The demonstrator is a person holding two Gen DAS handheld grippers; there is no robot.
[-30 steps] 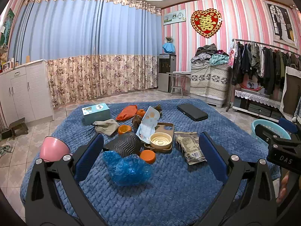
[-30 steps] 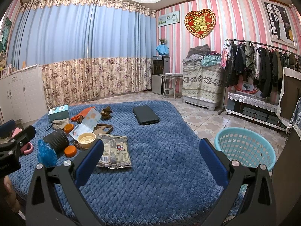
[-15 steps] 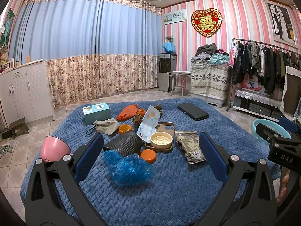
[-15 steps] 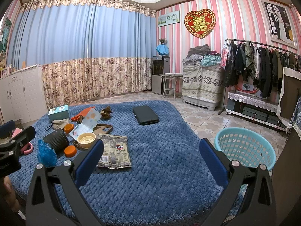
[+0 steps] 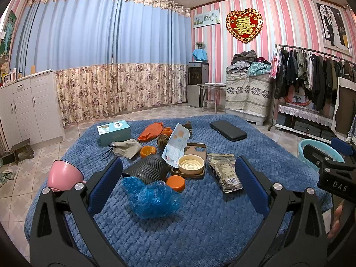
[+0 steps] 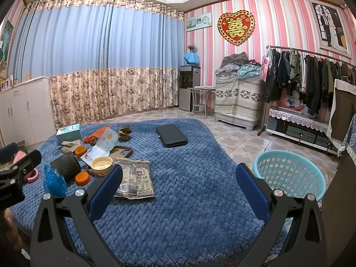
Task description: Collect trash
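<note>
Lying on quilted blanket [image 5: 200, 222]: crinkled blue plastic bag [image 5: 151, 197], ribbed black cup [image 5: 148, 170].

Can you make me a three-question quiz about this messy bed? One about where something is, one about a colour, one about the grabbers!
1. Where is the light blue plastic laundry basket?
A. on the bed
B. on the floor beside the bed
C. on the white cabinet

2. What colour is the crumpled plastic bag nearest the left gripper?
A. blue
B. red
C. yellow

3. How are the jaws of the right gripper?
A. shut on a wrapper
B. shut on nothing
C. open and empty

Answers: 1 B, it stands on the tiles; 2 A, it is shiny blue; 3 C, they stand wide apart over the blue quilted blanket.
</note>
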